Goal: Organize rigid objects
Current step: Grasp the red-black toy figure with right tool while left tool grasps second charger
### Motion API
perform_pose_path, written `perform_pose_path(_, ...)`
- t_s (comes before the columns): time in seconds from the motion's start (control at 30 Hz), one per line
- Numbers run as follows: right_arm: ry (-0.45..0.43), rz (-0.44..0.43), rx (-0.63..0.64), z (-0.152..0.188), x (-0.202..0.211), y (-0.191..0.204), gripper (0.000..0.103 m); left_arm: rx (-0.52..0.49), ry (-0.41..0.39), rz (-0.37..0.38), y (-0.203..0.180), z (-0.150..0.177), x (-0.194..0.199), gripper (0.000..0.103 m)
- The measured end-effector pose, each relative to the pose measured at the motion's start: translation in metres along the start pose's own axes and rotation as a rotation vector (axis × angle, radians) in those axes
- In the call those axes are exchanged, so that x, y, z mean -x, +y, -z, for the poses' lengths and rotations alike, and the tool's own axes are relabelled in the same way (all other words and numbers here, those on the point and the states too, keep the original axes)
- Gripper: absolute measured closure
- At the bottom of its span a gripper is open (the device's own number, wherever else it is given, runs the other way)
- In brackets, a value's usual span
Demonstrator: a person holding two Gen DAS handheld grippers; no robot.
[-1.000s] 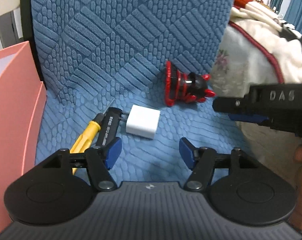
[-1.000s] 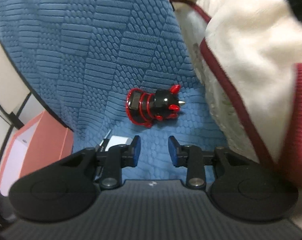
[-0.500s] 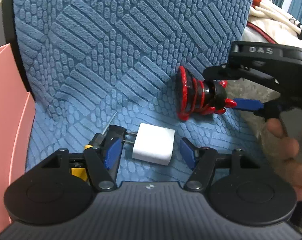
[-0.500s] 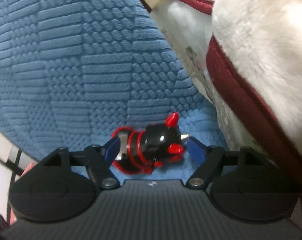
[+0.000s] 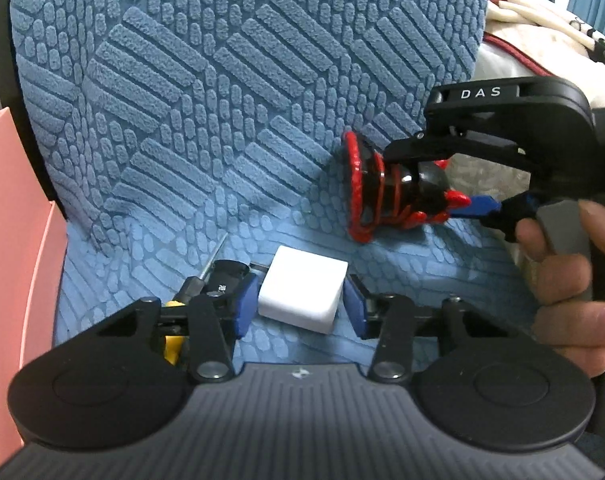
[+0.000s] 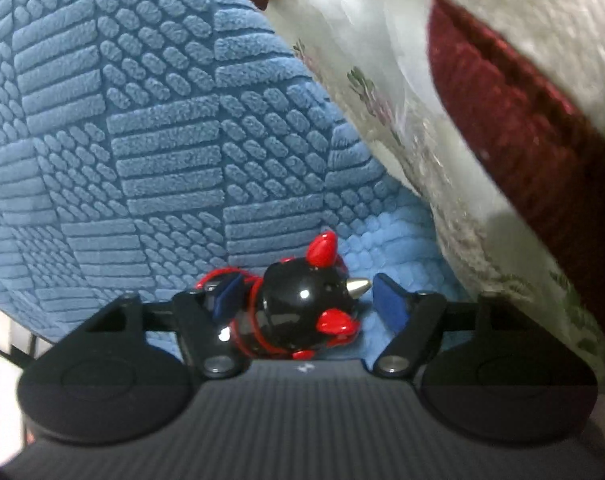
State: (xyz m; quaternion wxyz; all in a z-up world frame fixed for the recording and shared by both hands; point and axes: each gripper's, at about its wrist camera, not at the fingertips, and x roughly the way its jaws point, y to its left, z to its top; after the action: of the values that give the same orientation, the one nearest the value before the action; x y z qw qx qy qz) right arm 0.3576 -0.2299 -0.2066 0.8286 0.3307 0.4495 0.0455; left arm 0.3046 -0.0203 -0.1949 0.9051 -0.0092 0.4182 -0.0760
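Left gripper [image 5: 300, 309] low over the blue textured cushion [image 5: 206, 120]. Its blue pads sit on either side of the white charger [image 5: 302, 294]: left pad touching or nearly touching the block's side, right pad just beside the other side. Whether the block is truly pinched cannot be told; the jaws are narrowed around it. The charger lies flat on the seat, its metal prongs pointing left toward a black tool [image 5: 226, 280]. A yellow-handled screwdriver [image 5: 174, 340] lies behind the left finger, mostly hidden, thin shaft pointing up toward the backrest.

Right gripper [image 6: 308, 302] has the black-and-red toy [image 6: 302, 312] between its fingers. Jaws stand apart: the left pad is against or just behind the toy's red-ringed base, and a clear gap shows between the right pad and the toy's silver spike. No clamp visible. Seen from the left wrist, the toy [image 5: 398, 192] lies on its side where seat meets backrest, with the right gripper [image 5: 442, 184] reaching in from the right, one finger over it and the blue pad by its red horn.

Pink box [image 5: 18, 280] stands at the left edge. A cream blanket with dark red trim [image 6: 502, 120] is piled on the right.
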Motion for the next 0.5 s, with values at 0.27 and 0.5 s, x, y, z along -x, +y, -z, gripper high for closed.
perform_pose_path(0.27, 0.008, -0.03, 0.071, 0.002, 0.024, 0.02, 0.047, 0.014, 0.006, 0.014, 0.005, 0.006, 0.016, 0.054)
perform_pose_path(0.5, 0.015, 0.015, 0.215, 0.015, 0.039, 0.046, 0.047, 0.071, 0.008, 0.015, 0.014, 0.012, 0.034, 0.055)
